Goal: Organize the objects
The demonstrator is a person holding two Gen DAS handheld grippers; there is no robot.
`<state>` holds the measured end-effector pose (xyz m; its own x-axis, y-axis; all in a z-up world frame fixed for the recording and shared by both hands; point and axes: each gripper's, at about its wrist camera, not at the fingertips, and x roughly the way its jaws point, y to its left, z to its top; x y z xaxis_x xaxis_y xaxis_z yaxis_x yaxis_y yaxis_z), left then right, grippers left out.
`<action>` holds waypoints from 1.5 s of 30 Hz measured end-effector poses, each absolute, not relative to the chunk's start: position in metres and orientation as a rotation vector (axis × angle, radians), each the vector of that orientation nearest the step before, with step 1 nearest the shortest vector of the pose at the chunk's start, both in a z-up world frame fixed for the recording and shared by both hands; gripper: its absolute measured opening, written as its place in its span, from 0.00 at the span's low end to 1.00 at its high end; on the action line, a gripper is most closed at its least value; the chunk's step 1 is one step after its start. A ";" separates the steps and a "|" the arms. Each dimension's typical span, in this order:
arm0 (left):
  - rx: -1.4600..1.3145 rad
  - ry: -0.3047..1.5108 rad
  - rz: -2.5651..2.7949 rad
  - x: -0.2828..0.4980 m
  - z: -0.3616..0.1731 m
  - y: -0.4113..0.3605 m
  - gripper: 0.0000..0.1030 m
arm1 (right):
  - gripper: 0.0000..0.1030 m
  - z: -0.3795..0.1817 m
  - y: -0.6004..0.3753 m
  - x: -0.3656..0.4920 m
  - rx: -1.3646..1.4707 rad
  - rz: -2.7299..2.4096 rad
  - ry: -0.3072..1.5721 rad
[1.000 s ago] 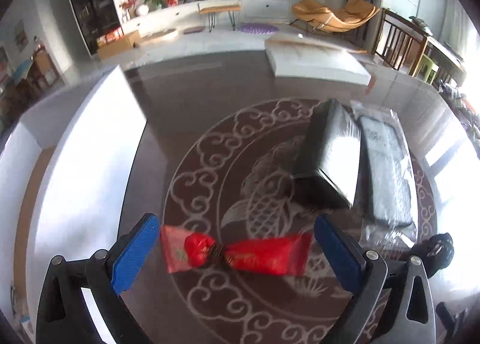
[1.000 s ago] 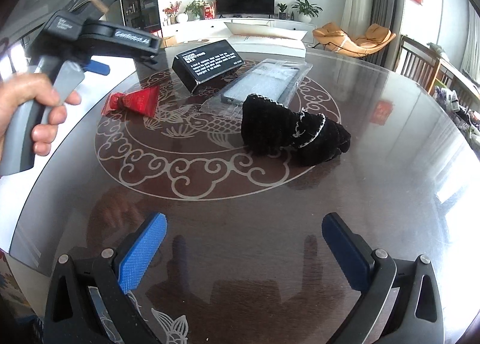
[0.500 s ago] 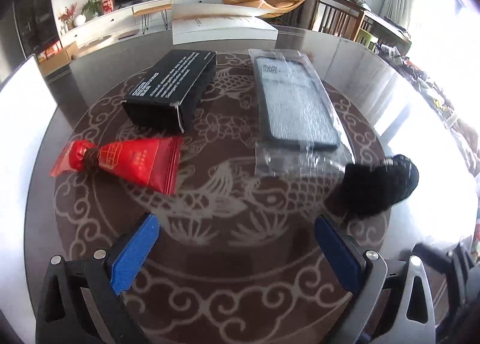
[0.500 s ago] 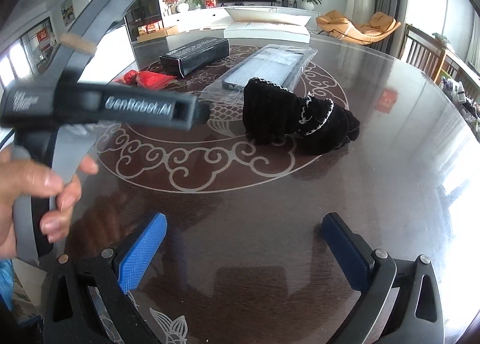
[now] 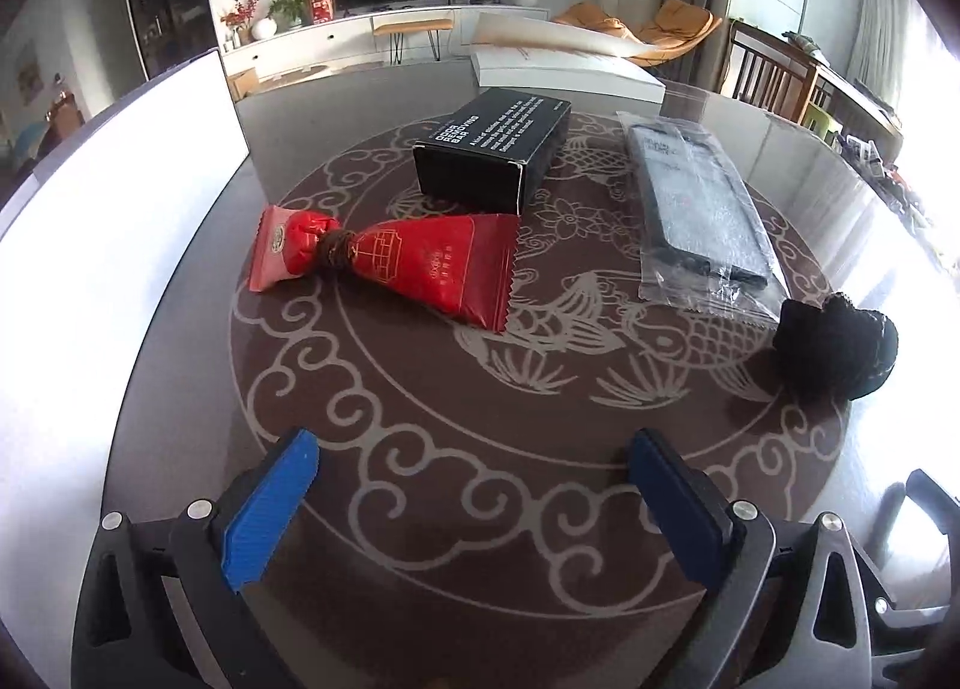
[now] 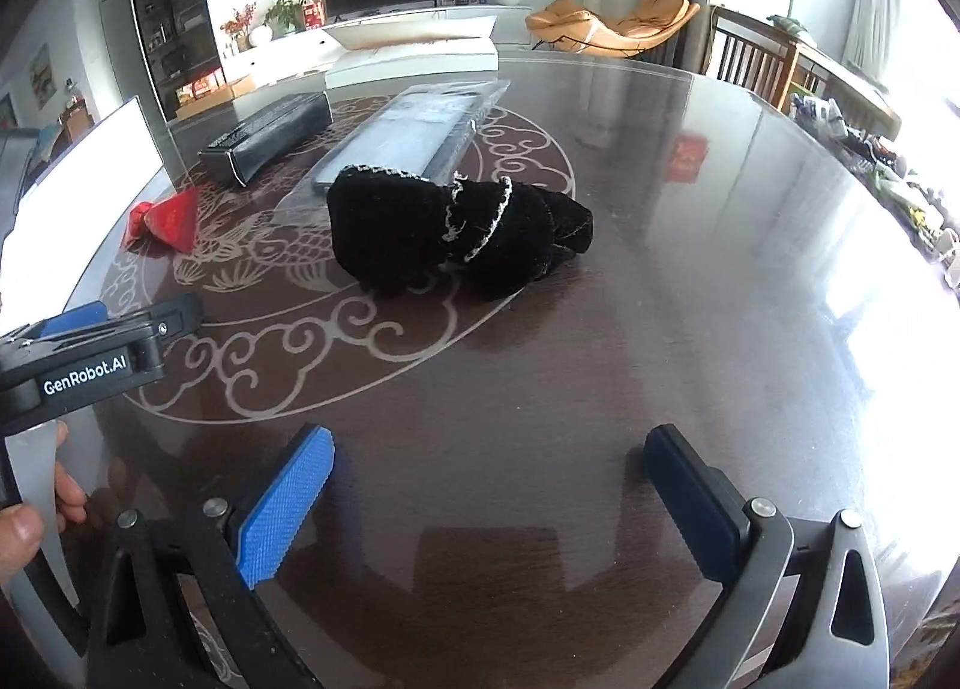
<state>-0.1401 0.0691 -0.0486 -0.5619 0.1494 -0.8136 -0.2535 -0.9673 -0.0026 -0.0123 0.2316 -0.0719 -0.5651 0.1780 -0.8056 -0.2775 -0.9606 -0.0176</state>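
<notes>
A red foil packet (image 5: pixel 396 260) tied near one end lies on the round patterned table (image 5: pixel 480 449), left of centre. Behind it sits a black printed box (image 5: pixel 495 146). A clear plastic bag with a dark flat item (image 5: pixel 699 215) lies to the right, and a black knitted piece (image 5: pixel 837 350) with a silver trim rests at the far right. My left gripper (image 5: pixel 474 500) is open, low over the near table edge, nothing between its blue pads. My right gripper (image 6: pixel 489 494) is open too, well short of the black knitted piece (image 6: pixel 444 230). The red packet (image 6: pixel 165 218) shows at left.
A white panel (image 5: pixel 108 245) borders the table's left edge. A white flat carton (image 5: pixel 564 68) lies at the far side. The left tool body (image 6: pixel 90 359) and a hand (image 6: pixel 24 515) fill the lower left of the right wrist view. Wooden chairs (image 5: pixel 774 74) stand behind.
The left gripper has pulled back from over the red packet toward the near table edge and now looks across all the objects. The right gripper has barely moved.
</notes>
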 end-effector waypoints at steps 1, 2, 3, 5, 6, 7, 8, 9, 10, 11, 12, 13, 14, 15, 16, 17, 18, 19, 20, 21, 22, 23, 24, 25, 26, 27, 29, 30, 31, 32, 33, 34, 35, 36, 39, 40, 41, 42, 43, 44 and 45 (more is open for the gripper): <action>-1.331 0.167 2.585 -0.140 -0.049 0.069 1.00 | 1.00 -0.072 0.232 -0.012 -1.304 2.568 0.166; -1.332 0.167 2.585 -0.140 -0.049 0.069 1.00 | 1.00 -0.072 0.232 -0.012 -1.304 2.569 0.167; -1.332 0.167 2.585 -0.140 -0.049 0.069 1.00 | 1.00 -0.071 0.232 -0.012 -1.304 2.569 0.167; -1.331 0.167 2.586 -0.141 -0.048 0.069 1.00 | 1.00 -0.072 0.232 -0.012 -1.305 2.568 0.167; -1.331 0.167 2.586 -0.140 -0.049 0.069 1.00 | 1.00 -0.072 0.232 -0.012 -1.305 2.568 0.167; -1.331 0.167 2.586 -0.141 -0.049 0.069 1.00 | 1.00 -0.072 0.232 -0.012 -1.305 2.568 0.167; -1.331 0.167 2.586 -0.140 -0.049 0.069 1.00 | 1.00 -0.072 0.232 -0.012 -1.304 2.569 0.167; -1.331 0.167 2.586 -0.140 -0.049 0.069 1.00 | 1.00 -0.071 0.232 -0.012 -1.304 2.569 0.167; -1.331 0.167 2.586 -0.140 -0.049 0.069 1.00 | 1.00 -0.072 0.232 -0.012 -1.304 2.569 0.167; -1.331 0.167 2.586 -0.141 -0.049 0.069 1.00 | 1.00 -0.071 0.232 -0.012 -1.304 2.568 0.167; -1.331 0.167 2.586 -0.141 -0.049 0.069 1.00 | 1.00 -0.072 0.232 -0.012 -1.304 2.569 0.167; -1.331 0.167 2.586 -0.141 -0.049 0.069 1.00 | 1.00 -0.072 0.232 -0.012 -1.304 2.568 0.167; -1.331 0.167 2.586 -0.141 -0.049 0.069 1.00 | 1.00 -0.071 0.232 -0.012 -1.304 2.568 0.167; -1.331 0.167 2.586 -0.141 -0.049 0.069 1.00 | 1.00 -0.071 0.232 -0.012 -1.304 2.568 0.167; -1.331 0.167 2.586 -0.141 -0.049 0.069 1.00 | 1.00 -0.071 0.232 -0.012 -1.304 2.568 0.167; -1.331 0.167 2.586 -0.141 -0.049 0.069 1.00 | 1.00 -0.072 0.232 -0.012 -1.304 2.568 0.167; -1.331 0.167 2.586 -0.141 -0.049 0.069 1.00 | 1.00 -0.071 0.232 -0.012 -1.305 2.568 0.167; -1.331 0.167 2.586 -0.141 -0.049 0.069 1.00 | 1.00 -0.072 0.232 -0.012 -1.305 2.568 0.167; -1.331 0.167 2.586 -0.141 -0.049 0.069 1.00 | 1.00 -0.071 0.232 -0.012 -1.305 2.568 0.166; -1.331 0.167 2.586 -0.141 -0.049 0.069 1.00 | 1.00 -0.071 0.232 -0.012 -1.305 2.568 0.166; -1.331 0.167 2.586 -0.141 -0.049 0.069 1.00 | 1.00 -0.071 0.232 -0.012 -1.305 2.568 0.166; -1.331 0.167 2.586 -0.141 -0.049 0.069 1.00 | 1.00 -0.071 0.232 -0.012 -1.305 2.568 0.167; -1.331 0.167 2.586 -0.141 -0.049 0.069 1.00 | 1.00 -0.071 0.232 -0.012 -1.305 2.568 0.167; -1.331 0.167 2.586 -0.141 -0.049 0.069 1.00 | 1.00 -0.071 0.232 -0.012 -1.305 2.568 0.167; -1.331 0.167 2.586 -0.141 -0.049 0.069 1.00 | 1.00 -0.071 0.232 -0.012 -1.305 2.568 0.167; -1.331 0.167 2.586 -0.141 -0.049 0.069 1.00 | 1.00 -0.071 0.232 -0.012 -1.305 2.568 0.167; -1.331 0.167 2.586 -0.141 -0.049 0.069 1.00 | 1.00 -0.071 0.232 -0.012 -1.305 2.568 0.167; -1.331 0.167 2.586 -0.141 -0.049 0.070 1.00 | 1.00 -0.071 0.232 -0.012 -1.305 2.570 0.166; -1.331 0.167 2.586 -0.141 -0.049 0.070 1.00 | 1.00 -0.071 0.231 -0.013 -1.307 2.572 0.164; -1.331 0.167 2.586 -0.141 -0.049 0.070 1.00 | 1.00 -0.071 0.231 -0.014 -1.308 2.575 0.162; -1.331 0.167 2.586 -0.141 -0.049 0.070 1.00 | 1.00 -0.071 0.231 -0.014 -1.309 2.577 0.160; -1.331 0.167 2.586 -0.141 -0.049 0.070 1.00 | 1.00 -0.072 0.230 -0.014 -1.310 2.579 0.159; -1.331 0.167 2.586 -0.141 -0.049 0.070 1.00 | 1.00 -0.071 0.230 -0.012 -1.309 2.579 0.159; -1.331 0.167 2.586 -0.141 -0.049 0.070 1.00 | 1.00 -0.071 0.230 -0.012 -1.309 2.579 0.159; -1.331 0.167 2.586 -0.140 -0.049 0.070 1.00 | 1.00 -0.070 0.230 -0.012 -1.310 2.579 0.159; -1.331 0.167 2.586 -0.141 -0.049 0.070 1.00 | 1.00 -0.070 0.230 -0.012 -1.309 2.579 0.159; -1.331 0.167 2.586 -0.141 -0.049 0.069 1.00 | 1.00 -0.070 0.230 -0.012 -1.309 2.579 0.159; -1.331 0.167 2.586 -0.141 -0.049 0.070 1.00 | 1.00 -0.070 0.230 -0.012 -1.309 2.579 0.159; -1.331 0.167 2.586 -0.141 -0.049 0.070 1.00 | 1.00 -0.070 0.230 -0.012 -1.309 2.579 0.159; -1.331 0.167 2.586 -0.141 -0.049 0.070 1.00 | 1.00 -0.070 0.230 -0.012 -1.309 2.579 0.159; -1.331 0.167 2.586 -0.141 -0.049 0.070 1.00 | 1.00 -0.070 0.230 -0.012 -1.310 2.579 0.159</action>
